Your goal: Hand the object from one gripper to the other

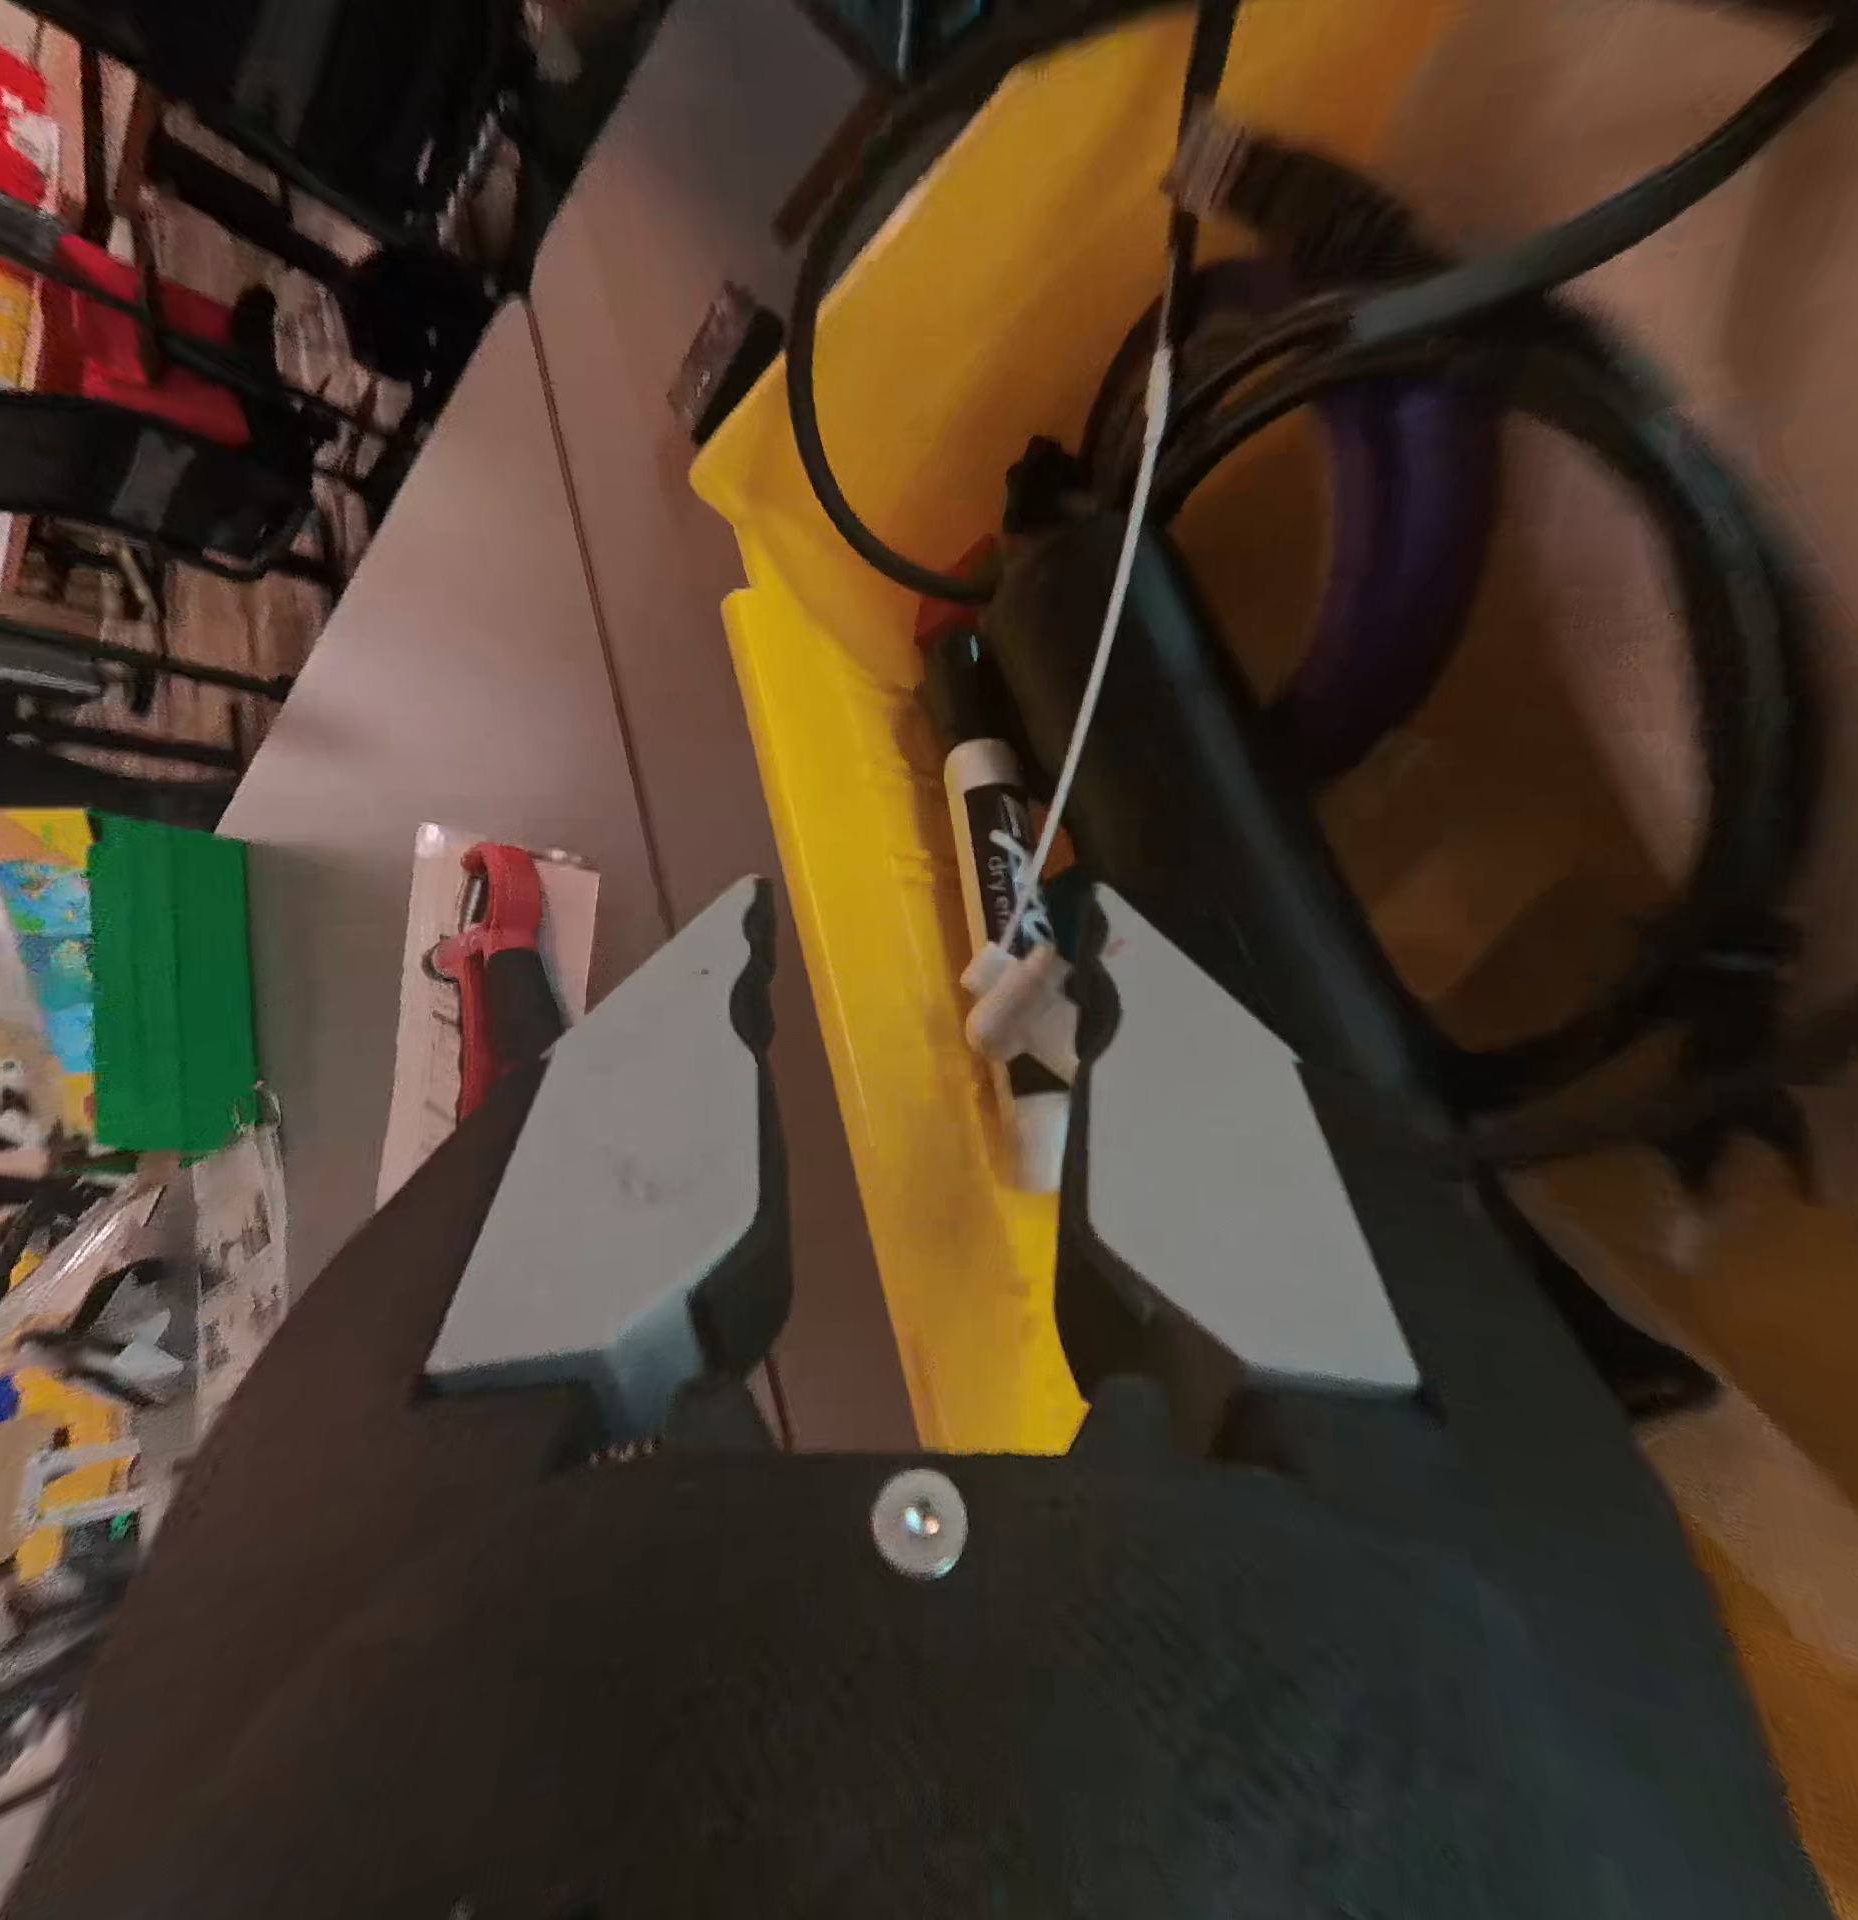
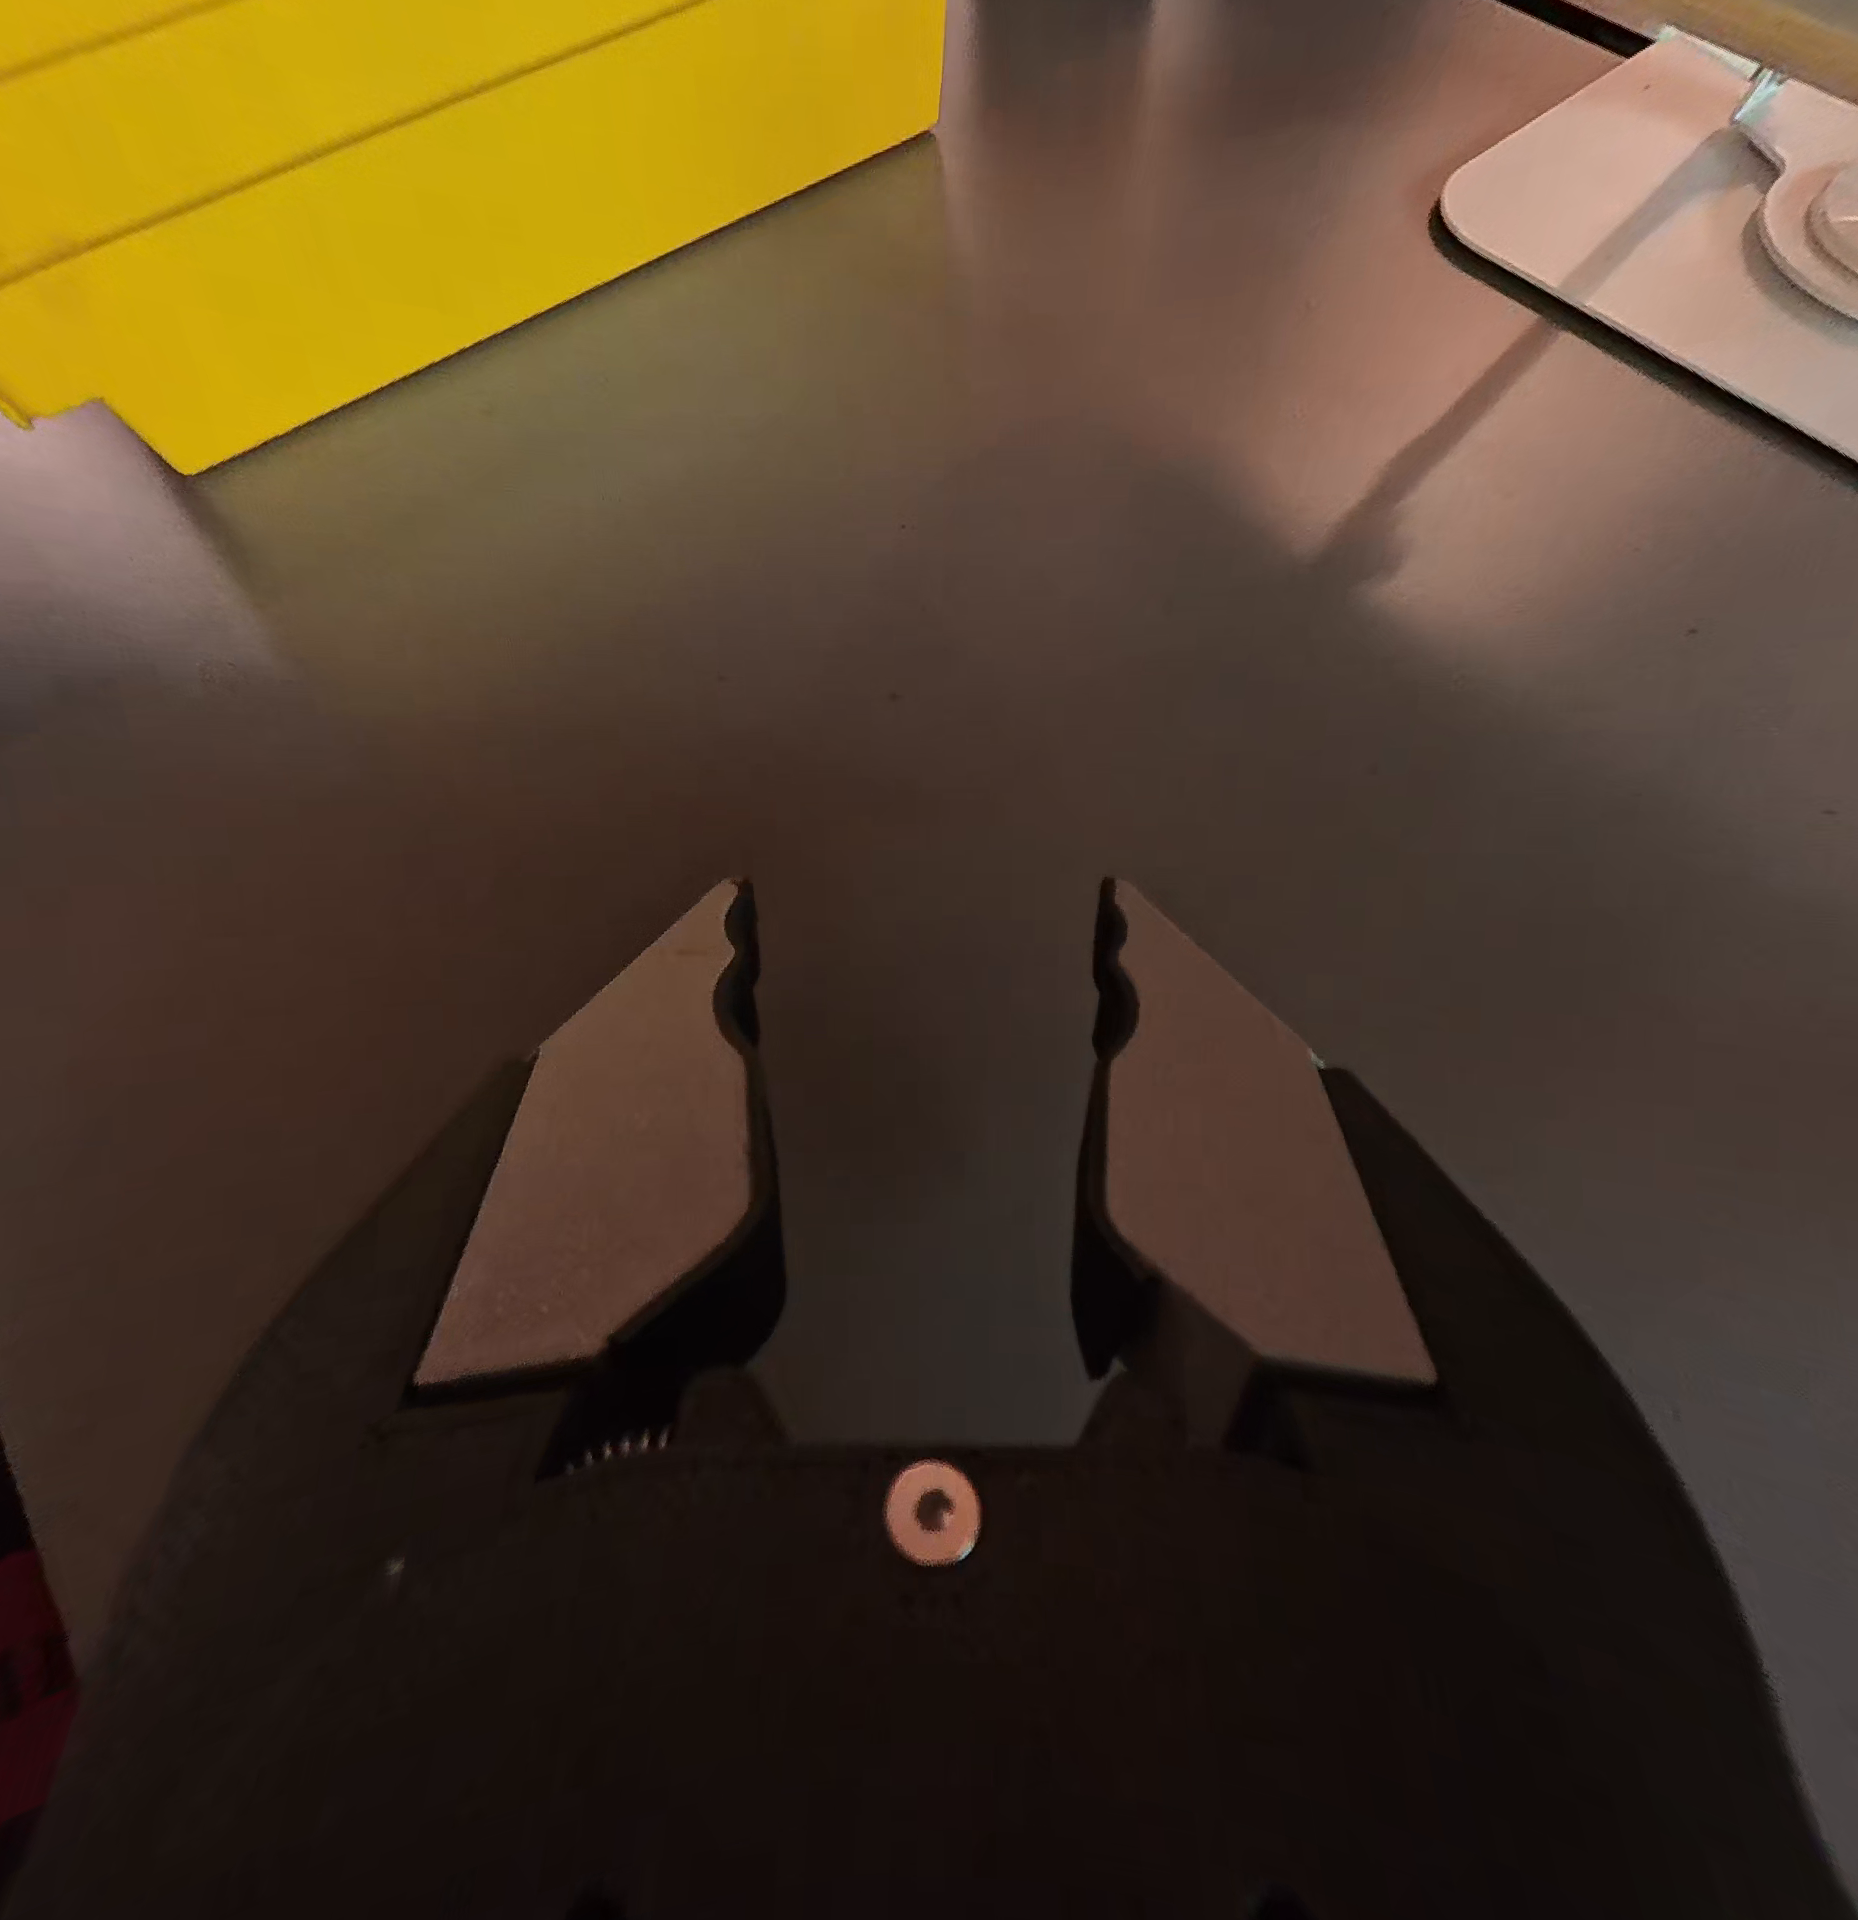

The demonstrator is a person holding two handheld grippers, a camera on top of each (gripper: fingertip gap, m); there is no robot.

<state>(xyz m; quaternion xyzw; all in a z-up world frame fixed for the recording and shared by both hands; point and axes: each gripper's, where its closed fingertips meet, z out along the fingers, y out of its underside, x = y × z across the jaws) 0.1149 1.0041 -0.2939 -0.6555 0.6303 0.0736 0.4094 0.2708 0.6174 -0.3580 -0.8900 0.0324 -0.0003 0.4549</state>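
In the left wrist view my left gripper (image 1: 925, 914) is open over the rim of a yellow bin (image 1: 852, 727). Inside the bin lie a white dry-erase marker with a black cap (image 1: 992, 831), a white cable with a small plug (image 1: 1013, 1003), a flat black device (image 1: 1164, 727), coiled black cables (image 1: 1683, 644) and a purple ring (image 1: 1413, 582). The marker and plug sit just beside my right fingertip; nothing is between the jaws. In the right wrist view my right gripper (image 2: 925, 904) is open and empty above the grey table (image 2: 904, 623).
The yellow bin's outer wall (image 2: 468, 208) stands at the far left of the right wrist view. A silver stand base (image 2: 1683, 229) lies at the far right. Left of the bin are a green block (image 1: 172, 987), a packaged red tool (image 1: 494, 966) and cluttered shelves (image 1: 125, 364). Tip to tip, the grippers are about 40 centimetres apart.
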